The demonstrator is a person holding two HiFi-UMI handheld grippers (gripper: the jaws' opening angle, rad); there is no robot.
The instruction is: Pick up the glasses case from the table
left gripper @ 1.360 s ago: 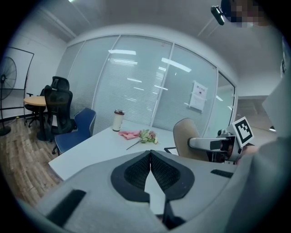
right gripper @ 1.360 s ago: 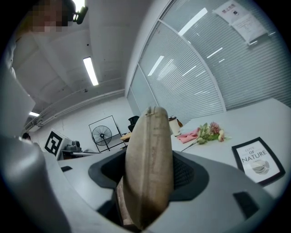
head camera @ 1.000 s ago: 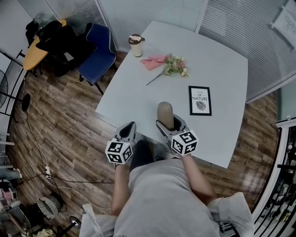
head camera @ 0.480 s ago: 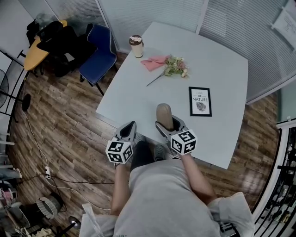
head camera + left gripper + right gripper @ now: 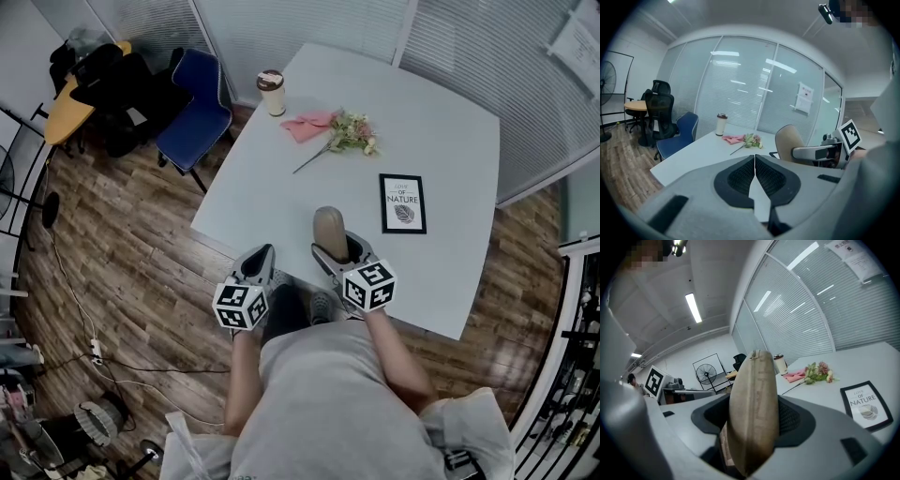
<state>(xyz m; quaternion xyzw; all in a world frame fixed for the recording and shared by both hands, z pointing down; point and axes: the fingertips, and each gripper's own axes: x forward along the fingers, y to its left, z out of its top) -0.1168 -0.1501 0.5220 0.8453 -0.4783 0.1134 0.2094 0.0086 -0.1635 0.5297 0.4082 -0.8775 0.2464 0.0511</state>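
Observation:
The tan glasses case [image 5: 330, 232] [image 5: 753, 413] [image 5: 788, 144] is clamped between the jaws of my right gripper [image 5: 336, 251] [image 5: 754, 420] and sticks out forward above the near edge of the white table [image 5: 281, 197]. It is lifted off the tabletop. My left gripper [image 5: 259, 265] [image 5: 754, 174] hovers beside it to the left at the table's near edge, jaws pressed together with nothing in them.
On the table lie a framed "NATURE" card [image 5: 402, 202], a flower sprig [image 5: 349, 136], a pink cloth [image 5: 307, 125] and a lidded coffee cup [image 5: 271, 92]. A blue chair [image 5: 195, 108] and black office chairs stand left of the table. Glass walls with blinds run behind.

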